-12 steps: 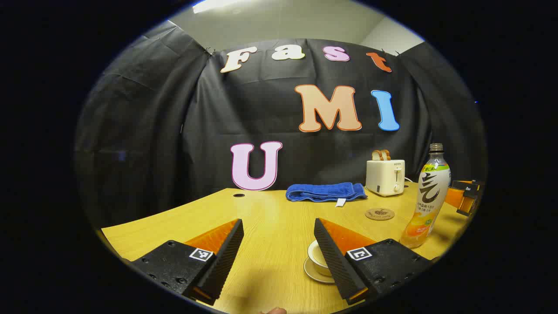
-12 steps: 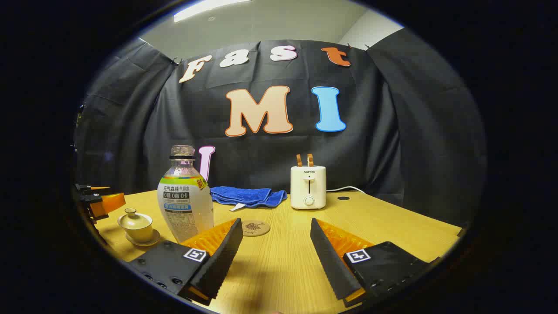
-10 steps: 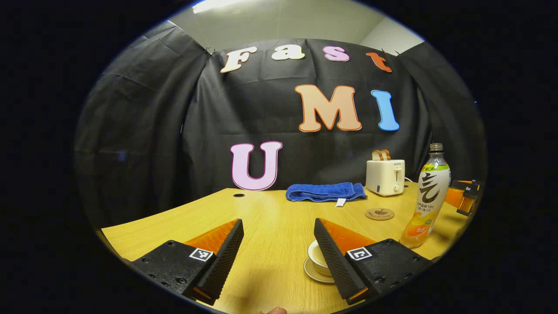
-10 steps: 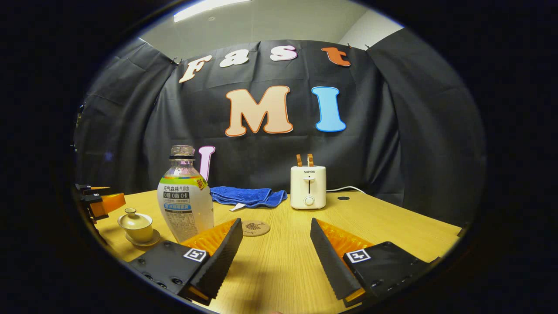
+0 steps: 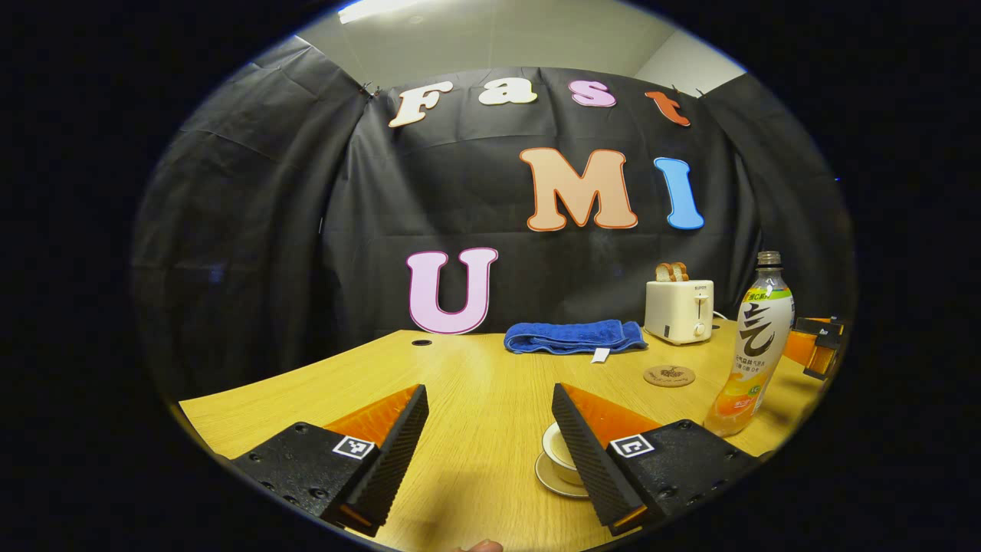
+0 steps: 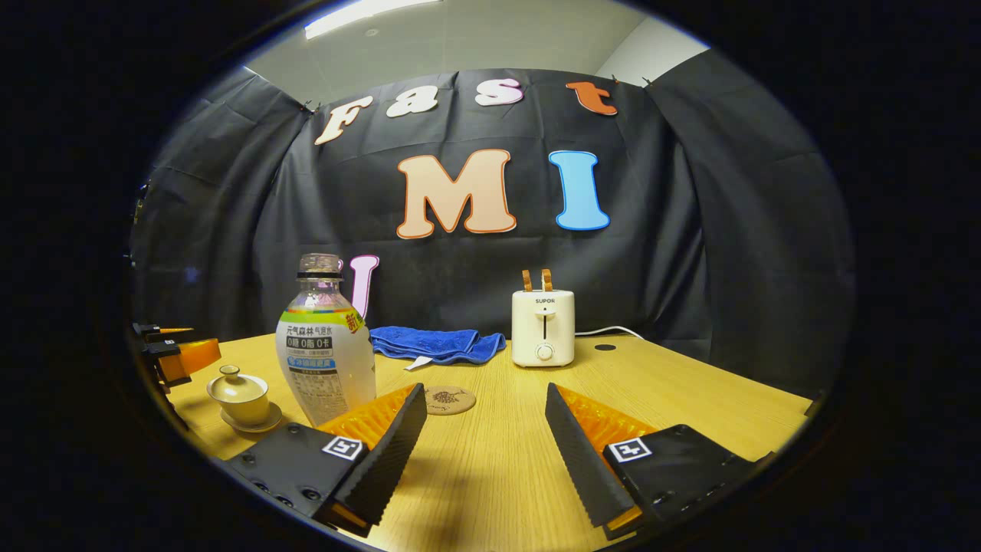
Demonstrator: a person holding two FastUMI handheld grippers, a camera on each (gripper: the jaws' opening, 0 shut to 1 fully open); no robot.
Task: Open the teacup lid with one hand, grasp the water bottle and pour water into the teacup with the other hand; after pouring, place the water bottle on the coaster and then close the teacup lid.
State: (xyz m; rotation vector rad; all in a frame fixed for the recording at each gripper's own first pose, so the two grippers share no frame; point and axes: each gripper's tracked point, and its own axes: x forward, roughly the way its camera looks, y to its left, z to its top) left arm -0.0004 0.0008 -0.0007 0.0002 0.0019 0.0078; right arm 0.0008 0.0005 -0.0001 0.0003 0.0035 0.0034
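**Both grippers wide apart above the tabletop, cup and bottle untouched**

In the left gripper view, the left gripper (image 5: pixel 489 452) hovers low over the wooden tabletop (image 5: pixel 475 383), its jaws spread wide with nothing between them. The teacup (image 5: pixel 558 448) sits on its saucer (image 5: pixel 553 483) just behind the right-hand finger, which covers part of it. A folded blue towel (image 5: pixel 575 337) lies along the far edge of the tabletop, with a white toaster (image 5: pixel 679 310) holding two slices of bread to its right. A round coaster (image 5: pixel 669 376) lies in front of the toaster, bare. The water bottle (image 5: pixel 755 345) stands upright toward the right edge, its neck uncapped, and the right gripper (image 5: pixel 816 345) shows just beyond it at that edge.

In the right gripper view, the left gripper (image 6: pixel 172 353) appears at the left edge of the tabletop (image 6: pixel 651 391), near the teacup (image 6: pixel 239 392), which wears its lid (image 6: pixel 230 376) and rests on its saucer (image 6: pixel 249 422). The water bottle (image 6: pixel 326 349) stands upright to the cup's right, just behind the left-hand finger of the right gripper (image 6: pixel 484 452), apart from it. That gripper's jaws are also spread wide and hold nothing. The coaster (image 6: pixel 449 399) lies beyond the gap between the fingers, the towel (image 6: pixel 437 343) behind it near the far edge, and the toaster (image 6: pixel 542 326) to the right.
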